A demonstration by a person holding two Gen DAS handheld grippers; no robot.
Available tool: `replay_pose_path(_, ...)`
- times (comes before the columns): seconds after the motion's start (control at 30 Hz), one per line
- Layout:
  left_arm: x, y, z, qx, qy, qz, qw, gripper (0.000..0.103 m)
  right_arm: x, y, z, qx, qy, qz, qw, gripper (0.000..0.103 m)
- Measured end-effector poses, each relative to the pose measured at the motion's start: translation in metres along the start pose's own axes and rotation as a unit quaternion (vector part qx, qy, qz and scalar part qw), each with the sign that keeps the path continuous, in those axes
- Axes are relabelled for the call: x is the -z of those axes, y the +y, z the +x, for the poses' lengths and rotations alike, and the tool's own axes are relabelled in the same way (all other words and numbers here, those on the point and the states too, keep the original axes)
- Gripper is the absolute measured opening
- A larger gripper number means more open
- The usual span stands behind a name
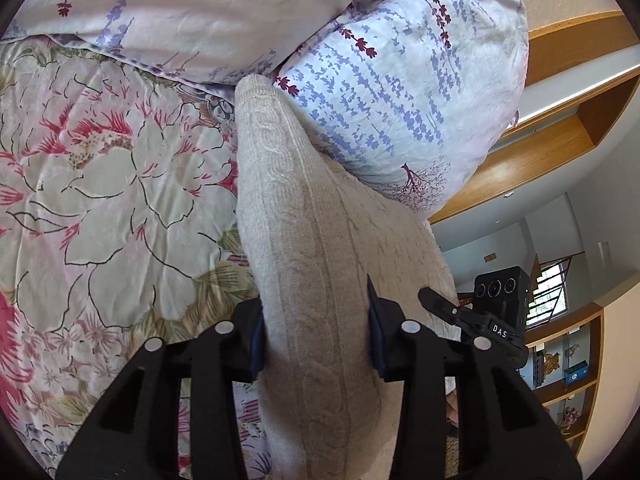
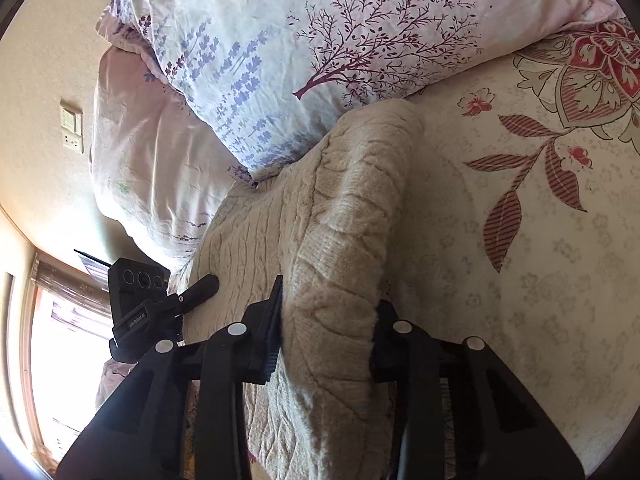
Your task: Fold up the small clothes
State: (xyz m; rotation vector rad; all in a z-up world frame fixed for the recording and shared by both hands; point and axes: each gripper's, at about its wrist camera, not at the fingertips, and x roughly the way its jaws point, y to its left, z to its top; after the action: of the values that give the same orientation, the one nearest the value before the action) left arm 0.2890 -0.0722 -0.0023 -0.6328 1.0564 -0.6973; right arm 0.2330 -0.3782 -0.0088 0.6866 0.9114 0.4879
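Item: beige cable-knit sweater [image 1: 304, 240], laid on a floral quilted bedspread [image 1: 100, 184], its far end touching a white pillow printed with lavender sprigs and a maroon tree [image 1: 400, 92].

Left black two-finger gripper [image 1: 316, 336]: a raised fold of the knit is clamped between the blue-padded jaws; the garment runs straight ahead of the fingers.

Right black two-finger gripper [image 2: 328, 320]: a thick ribbed fold of the same sweater [image 2: 340, 220] is clamped likewise; the pillow [image 2: 320, 40] is seen ahead, the bedspread [image 2: 540, 240] to the right.

Writing: "DAS" is read on the right gripper's body [image 1: 496, 328] in the left view. The label on the left gripper's body [image 2: 136, 316] in the right view is too blurred to read.

Wooden shelving [image 1: 560, 152] is seen at right of the left gripper.
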Motion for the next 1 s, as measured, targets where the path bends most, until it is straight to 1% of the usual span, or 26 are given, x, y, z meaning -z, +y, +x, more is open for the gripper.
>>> replay_pose_path(0.07,0.001,-0.002,-0.007,0.006,-0.001,0.005,1.0000,0.037,0.002,0.007,-0.001,-0.004,-0.010,-0.003,1.000,0.030)
replay_pose_path(0.17,0.004,-0.003,-0.028,0.002,-0.006,0.016,0.9999,0.037,0.007,0.023,0.003,-0.019,-0.013,-0.011,1.000,0.028)
replay_pose_path(0.37,0.013,0.010,-0.097,-0.011,-0.032,0.016,0.9993,0.037,0.024,0.065,0.032,-0.053,-0.001,-0.047,0.997,0.027)
replay_pose_path(0.5,0.019,0.032,-0.131,-0.033,-0.041,0.014,0.9985,0.037,0.041,0.093,0.058,-0.046,0.010,-0.089,0.995,0.026)
replay_pose_path(0.6,0.024,0.062,-0.137,-0.058,-0.031,-0.013,0.9978,0.038,0.055,0.097,0.082,-0.013,0.032,-0.093,0.995,0.026)
replay_pose_path(0.63,0.025,0.074,-0.136,-0.051,-0.026,-0.030,0.9979,0.039,0.057,0.094,0.087,-0.003,0.030,-0.086,0.996,0.026)
replay_pose_path(0.7,0.027,0.089,-0.131,-0.034,-0.028,-0.053,0.9976,0.042,0.055,0.084,0.089,-0.022,0.032,-0.052,0.998,0.026)
replay_pose_path(0.73,0.027,0.092,-0.130,-0.027,-0.032,-0.057,0.9975,0.044,0.054,0.079,0.089,-0.028,0.035,-0.037,0.998,0.027)
replay_pose_path(0.8,0.027,0.092,-0.128,-0.028,-0.034,-0.056,0.9975,0.047,0.054,0.077,0.088,-0.026,0.042,-0.035,0.998,0.029)
replay_pose_path(0.83,0.027,0.090,-0.128,-0.030,-0.033,-0.053,0.9976,0.051,0.053,0.078,0.087,-0.023,0.044,-0.038,0.998,0.034)
replay_pose_path(0.87,0.026,0.088,-0.129,-0.033,-0.032,-0.051,0.9976,0.052,0.054,0.076,0.083,-0.020,0.045,-0.037,0.998,0.040)
replay_pose_path(0.93,0.020,0.085,-0.129,-0.038,-0.038,-0.052,0.9972,0.059,0.047,0.075,0.072,-0.024,0.027,-0.031,0.999,0.043)
replay_pose_path(0.97,0.017,0.085,-0.130,-0.039,-0.044,-0.056,0.9967,0.061,0.042,0.072,0.067,-0.026,0.014,-0.024,0.999,0.047)
replay_pose_path(1.0,0.012,0.086,-0.131,-0.040,-0.052,-0.061,0.9960,0.063,0.036,0.067,0.063,-0.034,0.001,-0.010,0.999,0.048)
